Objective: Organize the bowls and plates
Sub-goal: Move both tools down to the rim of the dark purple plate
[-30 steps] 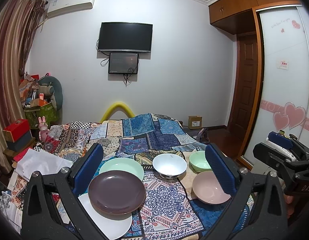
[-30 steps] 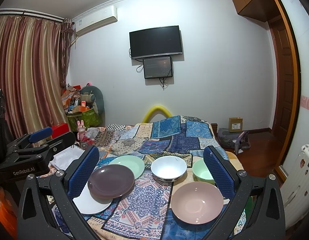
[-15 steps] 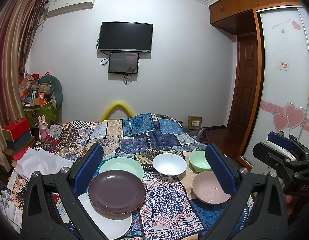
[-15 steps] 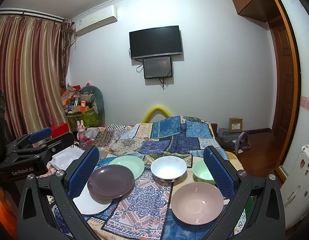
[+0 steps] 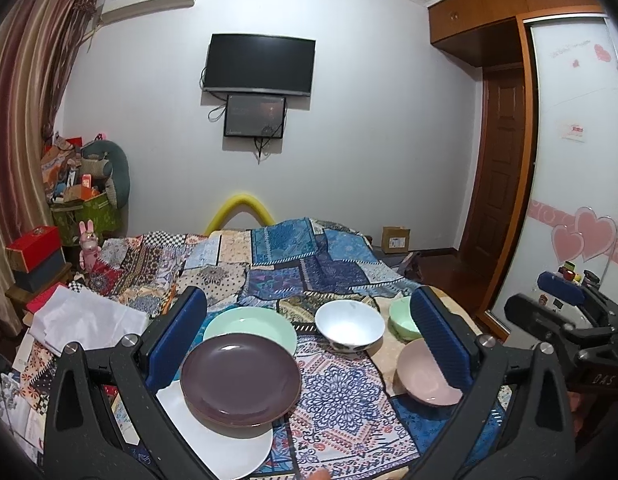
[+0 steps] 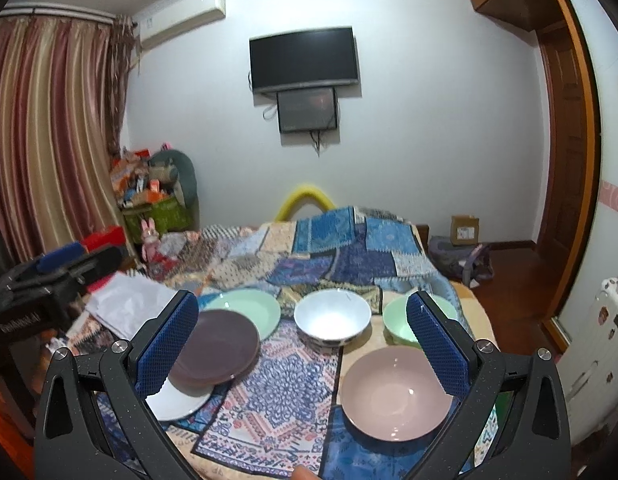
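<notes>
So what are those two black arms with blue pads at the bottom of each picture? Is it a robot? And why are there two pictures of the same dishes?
It is not a robot. A person holds a grabbing tool in each hand, and each tool carries a small camera looking out between its two fingers. One picture comes from the left gripper, the other from the right gripper. That is why the dishes show up twice, from slightly different spots.

The blue pads are the soft insides of the fingers. Both tools are open and hold nothing.

On the patterned cloth lie a purple plate on top of a white plate, a green plate behind them, a white bowl, a green bowl and a pink bowl.
</notes>
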Demonstrator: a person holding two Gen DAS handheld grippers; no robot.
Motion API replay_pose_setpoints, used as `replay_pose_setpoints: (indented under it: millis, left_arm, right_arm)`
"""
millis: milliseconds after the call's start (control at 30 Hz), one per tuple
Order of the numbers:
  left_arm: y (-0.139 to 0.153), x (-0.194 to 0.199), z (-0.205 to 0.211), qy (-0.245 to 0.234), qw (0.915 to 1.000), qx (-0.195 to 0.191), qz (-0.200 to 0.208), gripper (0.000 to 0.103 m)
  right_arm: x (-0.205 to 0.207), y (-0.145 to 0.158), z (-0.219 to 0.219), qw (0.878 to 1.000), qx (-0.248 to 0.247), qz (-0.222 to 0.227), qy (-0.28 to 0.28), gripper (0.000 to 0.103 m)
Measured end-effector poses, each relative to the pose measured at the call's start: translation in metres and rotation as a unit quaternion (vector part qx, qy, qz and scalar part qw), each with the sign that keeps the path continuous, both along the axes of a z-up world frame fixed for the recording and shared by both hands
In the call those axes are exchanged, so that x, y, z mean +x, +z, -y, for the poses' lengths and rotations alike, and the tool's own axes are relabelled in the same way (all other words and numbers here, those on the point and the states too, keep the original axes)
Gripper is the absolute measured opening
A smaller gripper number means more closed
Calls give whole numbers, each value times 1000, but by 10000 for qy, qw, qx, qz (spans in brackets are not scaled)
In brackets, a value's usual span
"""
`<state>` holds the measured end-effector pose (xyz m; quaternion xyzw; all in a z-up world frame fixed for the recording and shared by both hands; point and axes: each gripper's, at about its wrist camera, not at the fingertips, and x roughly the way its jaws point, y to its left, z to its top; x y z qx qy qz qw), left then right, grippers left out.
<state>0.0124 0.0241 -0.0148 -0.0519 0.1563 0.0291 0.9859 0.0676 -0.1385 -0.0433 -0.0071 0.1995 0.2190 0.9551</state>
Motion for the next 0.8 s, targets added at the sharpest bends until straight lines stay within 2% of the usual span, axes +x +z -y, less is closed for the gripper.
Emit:
replay_pose_setpoints:
  millis: [233,400,467,533,733,800]
  left_arm:
    - [-23,16,-33,262,9993,-47,-257,103]
    - [-47,38,-66,324,9961,-203,-798,103]
    - [-59,49,-83,348,9932,-314,-1068,103]
    - [-72,62,-96,441,9890,-266,-1388,103]
    - [-106,83,-132,542,9805,-140,-1885,103]
    - [-121,91,-144,519,9770,-220,-2057,103]
  right_arm:
    - [20,-28,-24,9985,-288,-391,234,103]
    - [39,-46,-42,9958,-372,-759,358,103]
    - [47,-54,-50,9944,-426,-885,401,103]
    - [53,-62,-58,9930,-479,-983,442,103]
    - [83,-95,-91,9857,-688,-1433,566,103]
    - [91,-104,-100,9831,-744,-1561,595,103]
